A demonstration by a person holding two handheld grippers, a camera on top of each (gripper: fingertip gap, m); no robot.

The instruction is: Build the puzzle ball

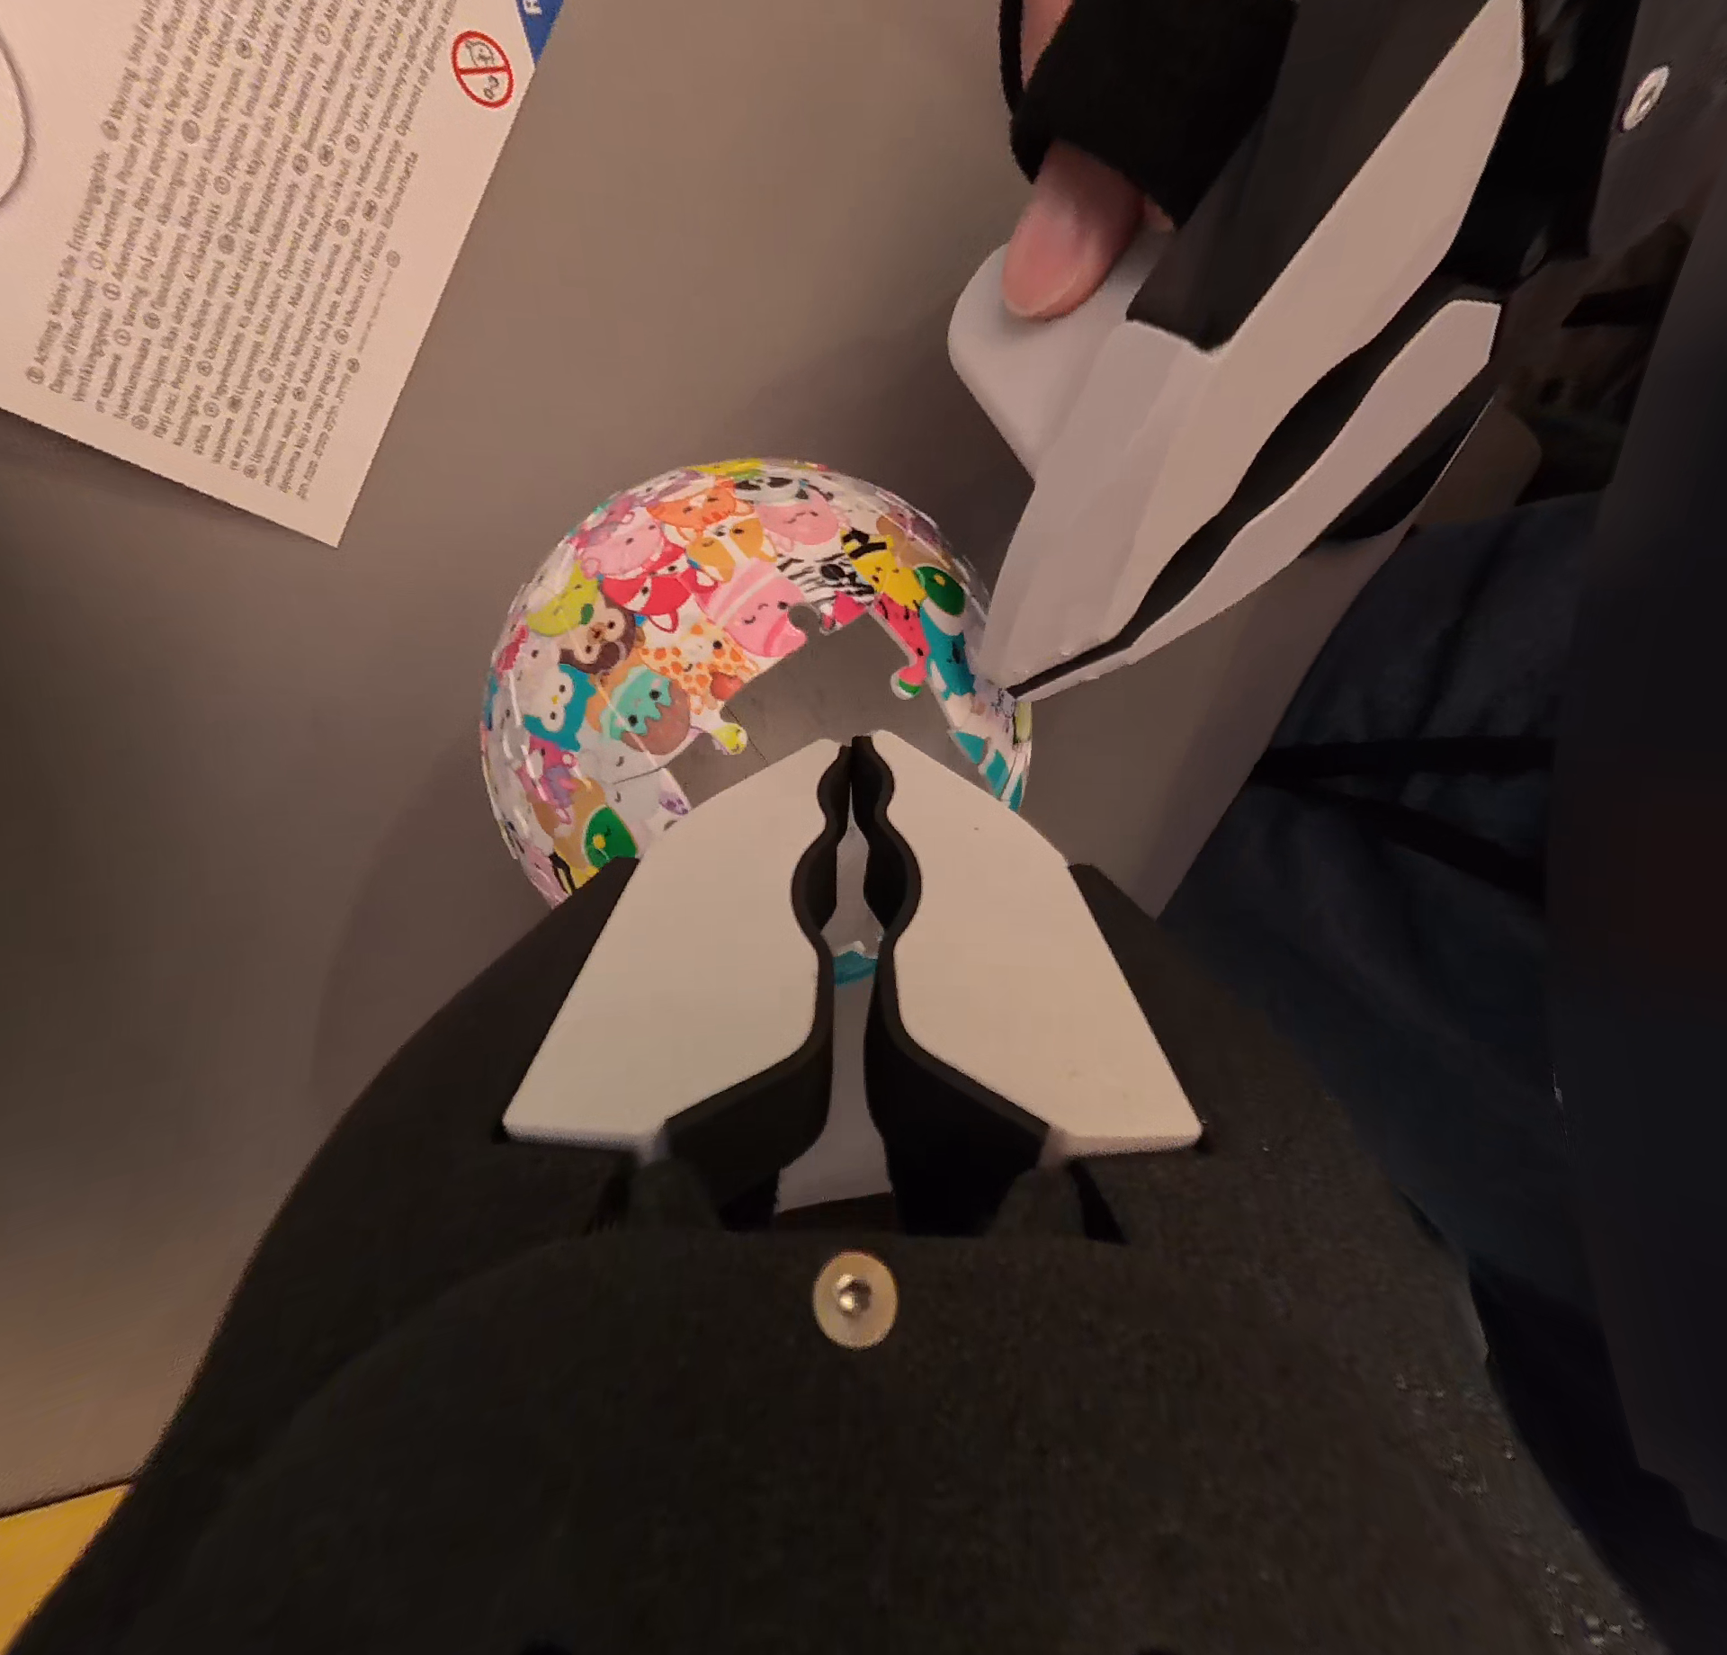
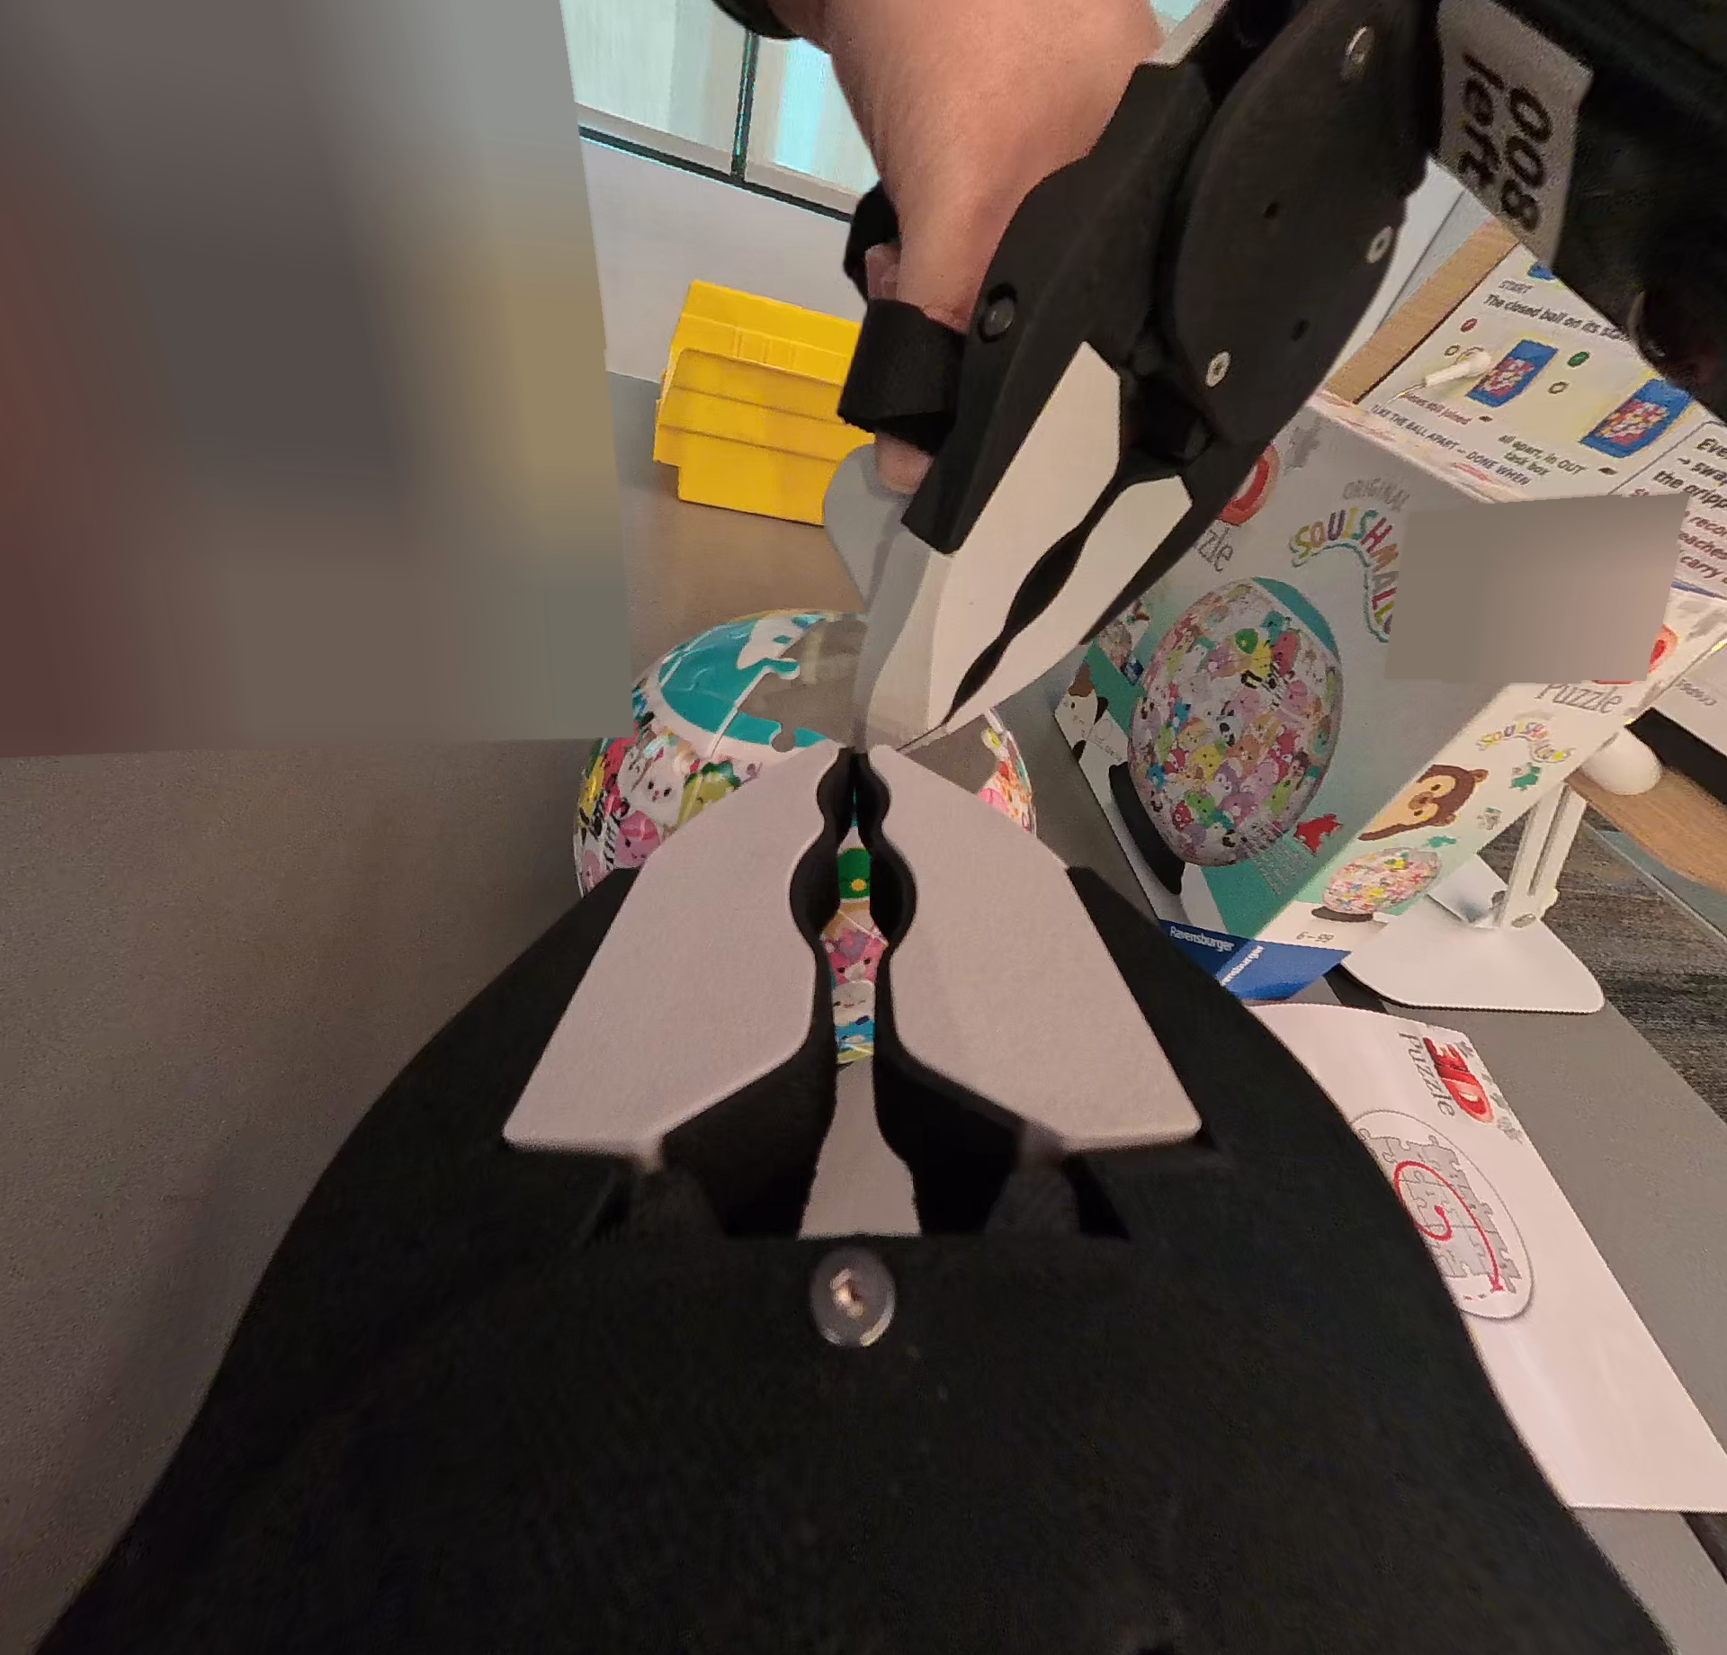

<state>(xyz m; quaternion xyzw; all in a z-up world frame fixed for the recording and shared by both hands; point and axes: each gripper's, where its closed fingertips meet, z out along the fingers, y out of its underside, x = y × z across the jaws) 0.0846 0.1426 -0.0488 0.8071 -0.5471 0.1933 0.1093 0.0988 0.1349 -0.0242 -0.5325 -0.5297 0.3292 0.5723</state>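
The puzzle ball (image 1: 673, 638), covered in colourful cartoon animals, rests on the grey table with a jagged opening (image 1: 822, 699) on top. My left gripper (image 1: 855, 746) is shut, its tips at the near edge of that opening; nothing shows between them. My right gripper (image 1: 1014, 685) comes in from the upper right, shut, its tips pinching the ball's shell at its right edge. In the right wrist view the ball (image 2: 645, 769) lies just beyond my right gripper (image 2: 855, 755), and the left gripper (image 2: 920, 736) reaches down to the opening's rim beside it.
A printed instruction sheet (image 1: 234, 208) lies at the back left of the ball, and also shows in the right wrist view (image 2: 1542, 1283). The puzzle box (image 2: 1308, 722), a white stand (image 2: 1514, 919) and stacked yellow bins (image 2: 748, 414) stand behind the ball. My two grippers' fingertips are within a few centimetres of each other.
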